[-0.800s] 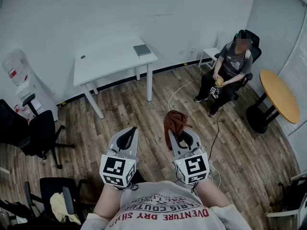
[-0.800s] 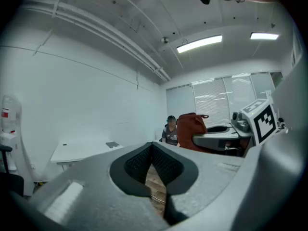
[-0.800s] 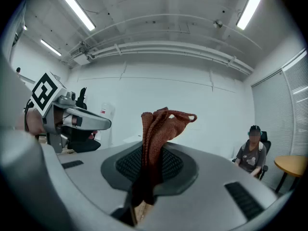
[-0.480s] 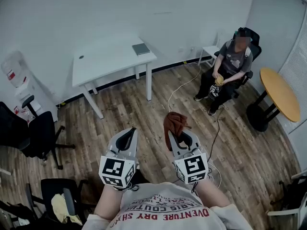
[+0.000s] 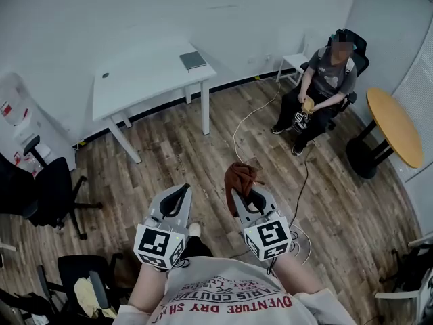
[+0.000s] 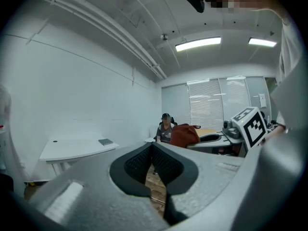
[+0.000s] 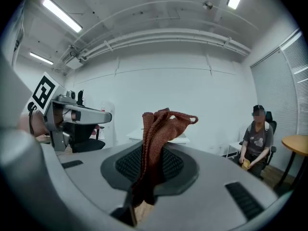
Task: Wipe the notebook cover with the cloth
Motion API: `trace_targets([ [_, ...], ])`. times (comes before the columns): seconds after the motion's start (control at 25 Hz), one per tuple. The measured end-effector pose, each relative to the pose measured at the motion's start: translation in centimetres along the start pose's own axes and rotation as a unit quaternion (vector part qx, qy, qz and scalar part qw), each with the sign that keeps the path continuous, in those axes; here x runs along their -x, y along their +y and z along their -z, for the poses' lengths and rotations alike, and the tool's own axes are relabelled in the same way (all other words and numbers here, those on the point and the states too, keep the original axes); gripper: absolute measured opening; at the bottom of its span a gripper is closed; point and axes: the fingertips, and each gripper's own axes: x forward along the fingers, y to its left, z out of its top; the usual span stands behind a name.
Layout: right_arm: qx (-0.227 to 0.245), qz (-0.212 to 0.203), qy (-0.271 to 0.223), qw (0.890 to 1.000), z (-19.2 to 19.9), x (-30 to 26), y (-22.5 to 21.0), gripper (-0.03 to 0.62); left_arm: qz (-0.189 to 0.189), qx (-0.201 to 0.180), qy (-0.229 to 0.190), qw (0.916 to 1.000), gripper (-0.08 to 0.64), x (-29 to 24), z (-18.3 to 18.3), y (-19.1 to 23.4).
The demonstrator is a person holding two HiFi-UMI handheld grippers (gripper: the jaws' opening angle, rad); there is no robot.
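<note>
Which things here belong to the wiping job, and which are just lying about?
Job:
- cloth, clamped in the right claw
- notebook, on the white table across the room
- left claw, shut and empty

Lying about:
- seated person
- round wooden table
- black office chair
- water dispenser

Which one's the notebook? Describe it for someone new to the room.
Start at the white table by the wall. The notebook lies flat near that table's right-hand end, close to the wall. It is a grey, squarish slab, far bigger than the only other thing on the tabletop, a tiny dark spot near the left end.
</note>
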Motion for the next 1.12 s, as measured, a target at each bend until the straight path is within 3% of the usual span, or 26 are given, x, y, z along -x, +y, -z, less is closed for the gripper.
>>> trace_targets([
  [0.32, -0.008, 0.049, -0.009, 0.999, -1.4, -6.8, -3.3, 0.075, 0.01, 0.013, -0.003, 0.9999, 0.01, -5.2, 0.1, 7.4],
  [0.8, -0.006, 0.107, 0.003, 0.994, -4.7, -21.9, -5.2, 0.077, 0.02, 0.04, -0.001, 0.999, 0.011, -12.9, -0.2, 24.1],
  [1.12, -0.023, 0.102, 0.026, 0.994, -3.9, -29.4, -6.9, 0.077, 0.032, 0.056, 0.028, 0.9975, 0.009, -17.4, 1.5, 29.1],
])
